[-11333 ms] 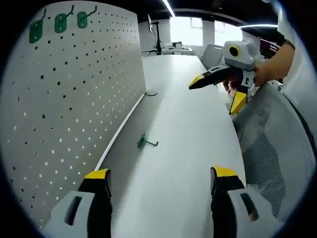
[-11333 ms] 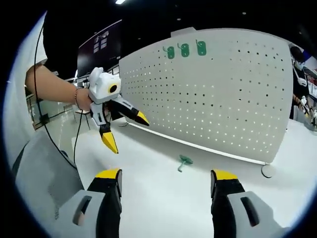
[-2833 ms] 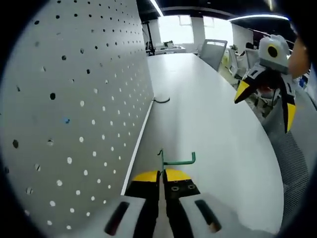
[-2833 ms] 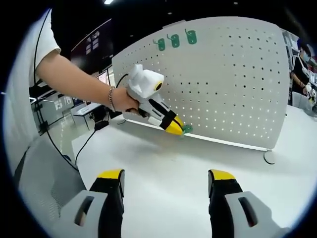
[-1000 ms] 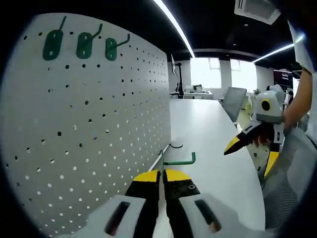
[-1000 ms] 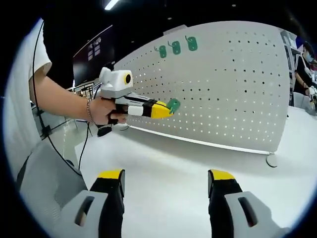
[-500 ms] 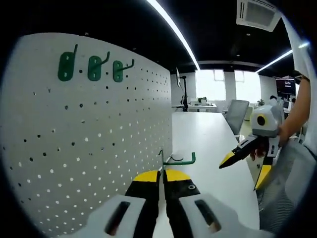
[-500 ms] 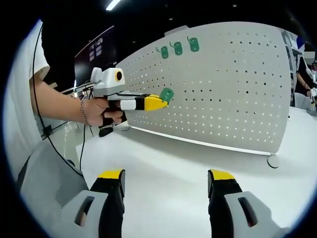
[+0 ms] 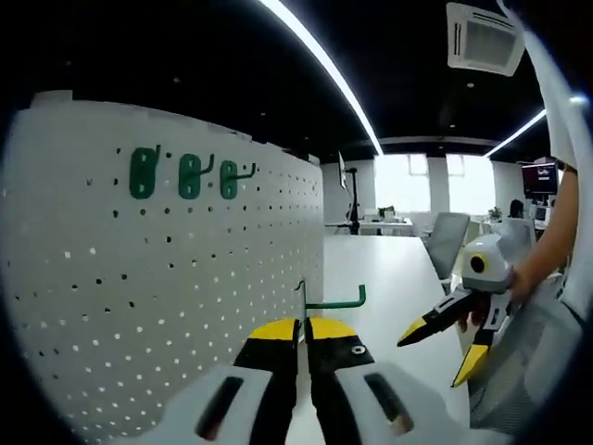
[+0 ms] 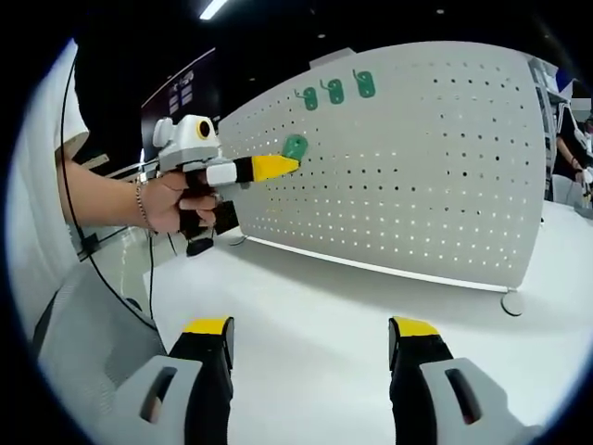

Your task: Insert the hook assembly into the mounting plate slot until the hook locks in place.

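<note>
The white pegboard [image 10: 417,158] stands upright on the white table [image 10: 315,324], three green hooks [image 10: 335,91] mounted near its top edge; the left gripper [image 10: 278,165], held level in a raised hand [image 10: 176,204], pinches a green hook [image 9: 332,300] near the board; the right gripper [image 10: 310,336] hangs over the table, jaws wide apart, holding nothing.

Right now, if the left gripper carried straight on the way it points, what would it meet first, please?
Probably nothing close: the left gripper, shut on the hook, points along the pegboard rather than into it. The way ahead looks free towards the distant room, though depth is hard to judge.
</note>
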A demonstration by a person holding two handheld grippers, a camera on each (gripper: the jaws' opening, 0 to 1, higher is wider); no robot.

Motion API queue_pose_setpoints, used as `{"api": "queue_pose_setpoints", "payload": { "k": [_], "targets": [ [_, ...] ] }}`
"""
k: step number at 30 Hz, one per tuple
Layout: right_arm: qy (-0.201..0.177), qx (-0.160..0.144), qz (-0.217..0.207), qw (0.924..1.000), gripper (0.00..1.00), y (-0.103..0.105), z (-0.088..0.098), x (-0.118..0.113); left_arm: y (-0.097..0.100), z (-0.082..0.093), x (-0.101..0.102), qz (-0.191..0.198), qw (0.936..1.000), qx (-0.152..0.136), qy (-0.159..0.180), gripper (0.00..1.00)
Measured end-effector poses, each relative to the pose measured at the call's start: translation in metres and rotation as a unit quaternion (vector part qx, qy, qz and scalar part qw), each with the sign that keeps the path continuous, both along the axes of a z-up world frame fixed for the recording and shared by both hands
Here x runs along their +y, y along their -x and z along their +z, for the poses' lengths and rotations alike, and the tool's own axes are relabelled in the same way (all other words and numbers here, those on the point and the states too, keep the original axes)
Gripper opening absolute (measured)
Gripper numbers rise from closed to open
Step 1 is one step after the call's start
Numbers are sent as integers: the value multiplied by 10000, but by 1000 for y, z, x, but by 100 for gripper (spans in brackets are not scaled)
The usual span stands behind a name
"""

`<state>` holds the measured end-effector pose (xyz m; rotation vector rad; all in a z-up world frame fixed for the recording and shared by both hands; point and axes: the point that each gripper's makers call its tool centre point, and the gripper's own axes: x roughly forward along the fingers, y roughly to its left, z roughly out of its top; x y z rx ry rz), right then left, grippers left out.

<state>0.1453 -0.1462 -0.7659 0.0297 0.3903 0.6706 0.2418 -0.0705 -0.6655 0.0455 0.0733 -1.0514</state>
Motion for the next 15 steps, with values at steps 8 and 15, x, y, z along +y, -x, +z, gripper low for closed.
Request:
{"api": "queue_pose_setpoints", "payload": {
  "k": [8,15],
  "targets": [
    [-11,-6,5,10000,65,0,0,0,9,14,8,141,9996,-45,251,3],
    [-23,-10,10,10000,65,0,0,0,14,23,13,274,9987,-57,423,3]
  ]
}}
